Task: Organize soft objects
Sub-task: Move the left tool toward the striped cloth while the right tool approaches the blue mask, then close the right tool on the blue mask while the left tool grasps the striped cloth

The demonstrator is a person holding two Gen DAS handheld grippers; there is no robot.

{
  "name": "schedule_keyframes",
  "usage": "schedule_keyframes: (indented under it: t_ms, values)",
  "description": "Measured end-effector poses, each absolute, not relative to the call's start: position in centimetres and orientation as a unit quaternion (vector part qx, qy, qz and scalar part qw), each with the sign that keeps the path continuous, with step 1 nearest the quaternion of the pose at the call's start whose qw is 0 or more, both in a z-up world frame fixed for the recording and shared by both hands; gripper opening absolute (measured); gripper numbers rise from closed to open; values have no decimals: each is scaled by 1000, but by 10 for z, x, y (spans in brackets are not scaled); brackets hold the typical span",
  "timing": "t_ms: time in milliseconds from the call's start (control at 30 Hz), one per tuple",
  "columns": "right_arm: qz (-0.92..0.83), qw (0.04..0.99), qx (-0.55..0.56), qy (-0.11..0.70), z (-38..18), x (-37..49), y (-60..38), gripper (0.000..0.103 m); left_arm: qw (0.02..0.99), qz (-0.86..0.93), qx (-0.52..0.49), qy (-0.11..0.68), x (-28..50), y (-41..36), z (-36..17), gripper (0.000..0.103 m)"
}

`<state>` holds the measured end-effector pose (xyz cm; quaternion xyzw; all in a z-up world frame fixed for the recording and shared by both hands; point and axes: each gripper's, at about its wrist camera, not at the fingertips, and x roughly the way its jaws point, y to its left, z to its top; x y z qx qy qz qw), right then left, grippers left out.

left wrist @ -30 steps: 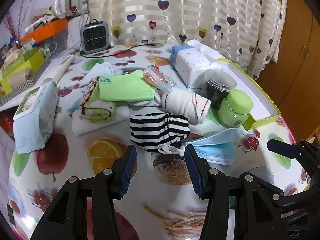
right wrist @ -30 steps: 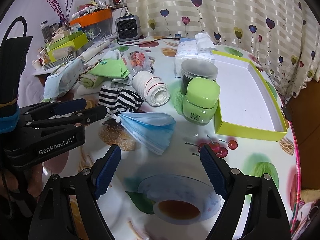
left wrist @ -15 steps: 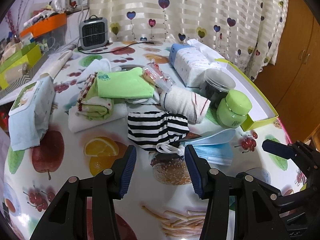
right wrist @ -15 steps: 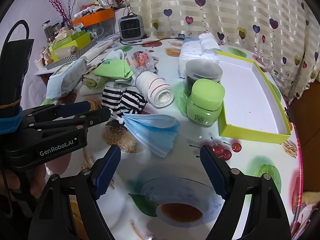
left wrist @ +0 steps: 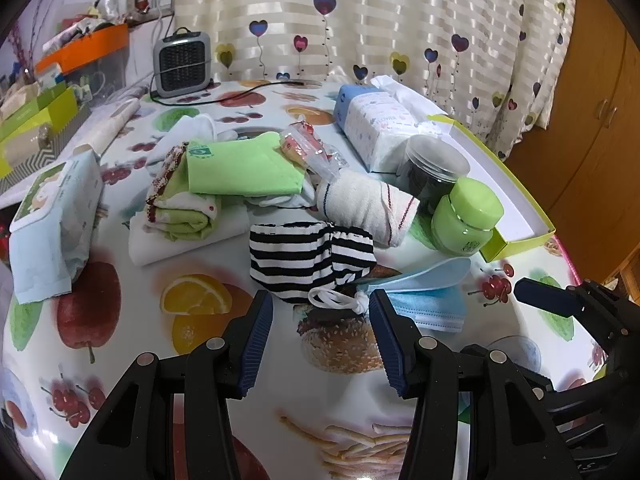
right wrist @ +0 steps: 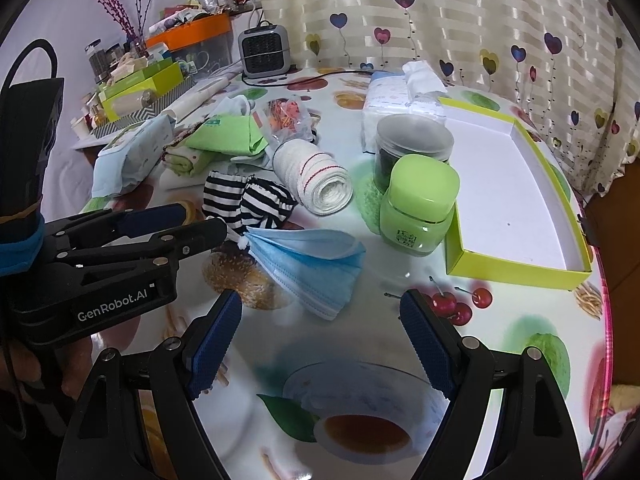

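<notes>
Left wrist view: left tongs (left wrist: 320,340) spread open and empty, low over the fruit-printed glossy tabletop (left wrist: 120,344), jaws bracketing the white knotted drawstring cord (left wrist: 338,302) of the black-and-white striped fabric pouch (left wrist: 310,256). Folded pale blue pleated face mask (left wrist: 424,296) touching that cord on the right; rolled white towel with red stripes (left wrist: 366,206) just behind the pouch; folded lime green cloth (left wrist: 240,170) resting on a heap of other cloths further back. Lime green lidded plastic jar (left wrist: 466,220) beside the shallow yellow-green cardboard tray with white floor (left wrist: 516,208). Likely risk: closing here could catch only the thin cord, or cord plus mask loop together, dragging both soft items at once. Against the frame half a second back: pouch and mask sitting slightly nearer the jaws, opening unchanged. Right wrist view: right tongs (right wrist: 320,340) wide open, holding nothing, hovering short of the mask (right wrist: 316,260), with the tray (right wrist: 516,270) to the right, apparently empty. Left tongs (right wrist: 192,220) visible from the side, tips at the pouch's (right wrist: 248,202) near edge. Further risk: a sweep toward the tray could nudge the jar (right wrist: 420,208) standing against the tray's corner. Compared with earlier here, scene marginally closer, jaw gap the same.
</notes>
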<state>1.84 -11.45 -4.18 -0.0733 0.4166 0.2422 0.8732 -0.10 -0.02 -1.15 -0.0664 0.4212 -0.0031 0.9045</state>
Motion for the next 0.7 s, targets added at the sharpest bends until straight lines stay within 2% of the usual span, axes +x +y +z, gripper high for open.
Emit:
schedule_keyframes:
  t_ms: [700]
  values:
    - [250,873,-64,414,-42,17,-114,82,904,-9,-75,420,1,2,-10,49]
